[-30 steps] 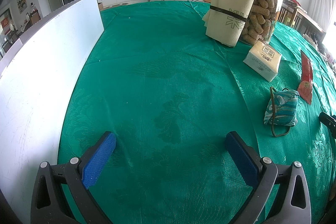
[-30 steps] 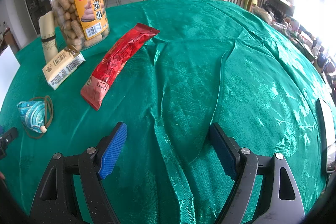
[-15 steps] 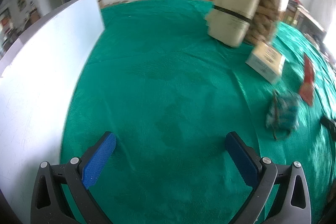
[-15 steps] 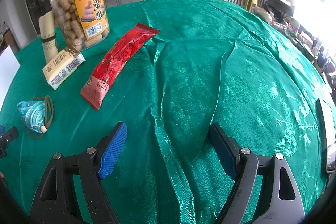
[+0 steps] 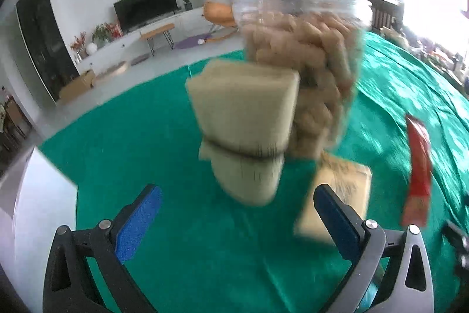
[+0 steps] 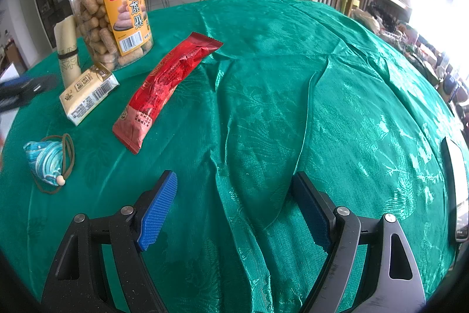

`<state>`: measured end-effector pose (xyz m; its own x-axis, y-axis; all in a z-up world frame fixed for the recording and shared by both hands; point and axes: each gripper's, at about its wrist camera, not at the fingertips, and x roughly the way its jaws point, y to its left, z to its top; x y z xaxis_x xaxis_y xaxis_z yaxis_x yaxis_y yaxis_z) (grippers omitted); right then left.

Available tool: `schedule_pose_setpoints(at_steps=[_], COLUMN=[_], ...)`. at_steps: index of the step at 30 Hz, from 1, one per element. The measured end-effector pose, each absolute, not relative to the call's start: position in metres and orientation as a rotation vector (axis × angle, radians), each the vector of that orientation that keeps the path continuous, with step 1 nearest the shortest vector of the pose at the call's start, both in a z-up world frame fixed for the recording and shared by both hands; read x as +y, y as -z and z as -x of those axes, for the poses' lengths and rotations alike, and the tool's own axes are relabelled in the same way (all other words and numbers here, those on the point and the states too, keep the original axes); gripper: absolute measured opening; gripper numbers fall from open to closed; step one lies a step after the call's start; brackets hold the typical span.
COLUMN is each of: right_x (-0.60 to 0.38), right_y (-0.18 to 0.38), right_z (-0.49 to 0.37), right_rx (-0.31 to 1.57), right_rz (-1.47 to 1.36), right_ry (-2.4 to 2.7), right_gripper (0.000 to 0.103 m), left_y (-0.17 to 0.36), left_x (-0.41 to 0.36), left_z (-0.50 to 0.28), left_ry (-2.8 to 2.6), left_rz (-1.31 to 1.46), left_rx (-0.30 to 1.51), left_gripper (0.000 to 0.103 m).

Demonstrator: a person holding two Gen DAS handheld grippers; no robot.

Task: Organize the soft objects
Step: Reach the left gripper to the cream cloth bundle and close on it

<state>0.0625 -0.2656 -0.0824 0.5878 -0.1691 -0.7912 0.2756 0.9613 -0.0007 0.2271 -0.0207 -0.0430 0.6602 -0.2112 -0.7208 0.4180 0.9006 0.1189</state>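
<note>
Left wrist view, left claw (image 5: pixel 236 206): one, jaws spread wide, nothing between the blue pads, low in the frame over the green-clothed surface (image 5: pixel 164 119).
Left wrist view, beige bundle (image 5: pixel 244 125): one, folded and bound by a dark band, upright at centre frame just beyond the claw, blurred.
Left wrist view, snack jar (image 5: pixel 319 49): one clear tub of tan sticks, right behind the bundle, upper centre.
Left wrist view, tissue pack (image 5: pixel 348 184): one beige pack lying flat, lower right of centre, partly behind the right-hand pad.
Left wrist view, red packet (image 5: pixel 417 166): one, long, lying at the right edge.
Left wrist view, white board (image 5: pixel 44 195): one, at the lower left edge.

Right wrist view, right claw (image 6: pixel 234 206): one, jaws wide apart and gripping nothing, bottom centre over wrinkled cloth.
Right wrist view, red packet (image 6: pixel 167 81): one, slanted, left of centre.
Right wrist view, tissue pack (image 6: pixel 88 94): one, left of the packet, below the jar.
Right wrist view, snack jar (image 6: pixel 111 13): one with an orange label, upper left.
Right wrist view, beige bundle (image 6: pixel 67 52): one, standing just left of the jar.
Right wrist view, teal pouch (image 6: pixel 45 162): one striped cloth pouch with a brown cord and a bead, lower left edge.
Right wrist view, left claw (image 6: pixel 23 90): a blurred dark and blue shape at the left edge, near the bundle.
</note>
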Motion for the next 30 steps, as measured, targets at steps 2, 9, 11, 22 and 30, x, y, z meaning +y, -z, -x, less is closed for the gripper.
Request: schedule_pose_setpoints(at_steps=[2, 9, 11, 22, 30], right_x=[-0.266, -0.266, -0.266, -0.266, -0.267], right_y=[0.082, 0.083, 0.083, 0.083, 0.082], right_z=[-0.063, -0.063, -0.063, -0.063, -0.063], right_rx=[0.907, 0.907, 0.907, 0.907, 0.905], right_rz=[-0.126, -0.127, -0.127, -0.127, -0.129], right_ry=[0.260, 0.260, 0.260, 0.259, 0.253], right_gripper=[0.084, 0.084, 0.084, 0.085, 0.085], left_y=[0.042, 0.045, 0.037, 0.004, 0.063], left_x=[-0.027, -0.019, -0.010, 0.078, 0.073], left_z=[-0.240, -0.258, -0.249, -0.160, -0.165], left_ry=[0.348, 0.415, 0.439, 0.391, 0.266], left_rz=[-0.263, -0.161, -0.152, 0.019, -0.035], left_rx=[0.764, 0.757, 0.747, 1.177, 1.188], left_gripper=[0.102, 0.034, 0.031, 0.044, 0.077])
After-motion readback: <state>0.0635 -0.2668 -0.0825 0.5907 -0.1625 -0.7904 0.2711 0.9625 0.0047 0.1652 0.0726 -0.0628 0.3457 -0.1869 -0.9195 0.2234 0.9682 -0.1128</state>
